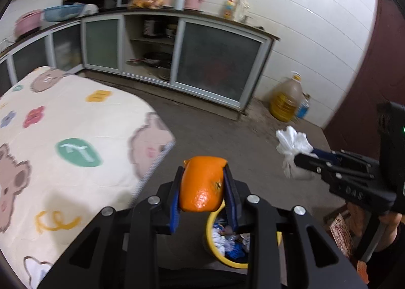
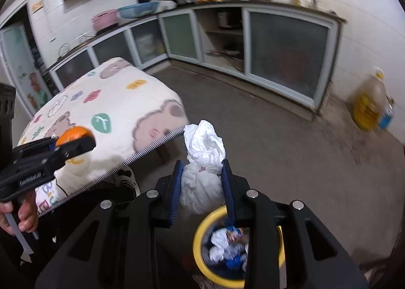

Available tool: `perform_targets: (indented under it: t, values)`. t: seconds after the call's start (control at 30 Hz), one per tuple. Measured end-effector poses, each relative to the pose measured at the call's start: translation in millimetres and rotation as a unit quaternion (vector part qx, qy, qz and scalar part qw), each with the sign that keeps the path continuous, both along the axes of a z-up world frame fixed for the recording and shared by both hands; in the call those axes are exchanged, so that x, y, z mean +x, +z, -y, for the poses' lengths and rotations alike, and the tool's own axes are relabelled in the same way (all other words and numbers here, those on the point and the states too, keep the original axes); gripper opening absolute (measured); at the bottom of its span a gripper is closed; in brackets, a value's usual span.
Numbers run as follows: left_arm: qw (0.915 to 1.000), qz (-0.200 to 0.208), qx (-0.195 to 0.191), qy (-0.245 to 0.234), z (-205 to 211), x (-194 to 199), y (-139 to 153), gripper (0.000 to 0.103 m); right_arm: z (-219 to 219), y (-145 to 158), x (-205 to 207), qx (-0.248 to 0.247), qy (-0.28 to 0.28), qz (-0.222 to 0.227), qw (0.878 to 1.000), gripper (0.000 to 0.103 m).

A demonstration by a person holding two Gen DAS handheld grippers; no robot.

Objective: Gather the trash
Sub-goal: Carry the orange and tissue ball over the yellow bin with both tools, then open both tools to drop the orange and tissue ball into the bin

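My left gripper (image 1: pixel 202 185) is shut on a piece of orange peel (image 1: pixel 202 184), held in the air just off the table's corner and above the near rim of a yellow-rimmed trash bin (image 1: pixel 211 236). My right gripper (image 2: pixel 202 185) is shut on a crumpled white tissue wad (image 2: pixel 202 162), which sticks up past its blue pads (image 2: pixel 177 187). It hangs over the same trash bin (image 2: pixel 200 238), which holds white and blue scraps. Each gripper shows in the other's view: the right gripper (image 1: pixel 303 156) with its white tissue wad (image 1: pixel 293 142), the left gripper (image 2: pixel 73 141) with its orange peel (image 2: pixel 73 133).
A table with a cream cartoon-print cloth (image 1: pixel 63 137) fills the left. Grey floor (image 2: pixel 278 142) stretches to low kitchen cabinets (image 1: pixel 217 61). A yellow oil jug (image 1: pixel 286 99) and a blue bottle (image 1: pixel 303 108) stand by the wall. A dark red door (image 1: pixel 374 74) is at right. A hand (image 2: pixel 22 213) holds the left gripper's handle.
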State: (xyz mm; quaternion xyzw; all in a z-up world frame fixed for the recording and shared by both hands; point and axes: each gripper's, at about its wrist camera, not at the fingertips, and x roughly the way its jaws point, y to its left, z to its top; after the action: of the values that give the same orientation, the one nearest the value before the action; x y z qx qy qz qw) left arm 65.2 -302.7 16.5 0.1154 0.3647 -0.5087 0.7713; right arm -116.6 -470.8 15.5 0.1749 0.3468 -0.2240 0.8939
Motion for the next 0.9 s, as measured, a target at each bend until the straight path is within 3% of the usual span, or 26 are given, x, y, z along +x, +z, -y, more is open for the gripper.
perform_targets:
  t: [0.33, 0.53, 0.67, 0.9]
  values:
    - [0.996, -0.049, 0.035, -0.067, 70.4, -52.9, -48.1, 0.027, 21.9, -59.5, -64.8, 0.057, -0.083, -0.038, 0.994, 0.029]
    - [0.9905, -0.076, 0.08, -0.082, 86.3, -74.8, -88.9, 0.027, 28.9, -108.2, -73.6, 0.095, -0.104, -0.07, 0.987, 0.029]
    - [0.9859, -0.074, 0.112, -0.1, 92.4, -91.8, -109.3, 0.027, 29.8, -135.9, -71.7, 0.121, -0.108, -0.086, 0.983, 0.029]
    - [0.9796, -0.078, 0.143, -0.118, 99.8, -105.1, -129.3, 0.027, 31.4, -164.4, -73.1, 0.142, -0.115, -0.107, 0.977, 0.029]
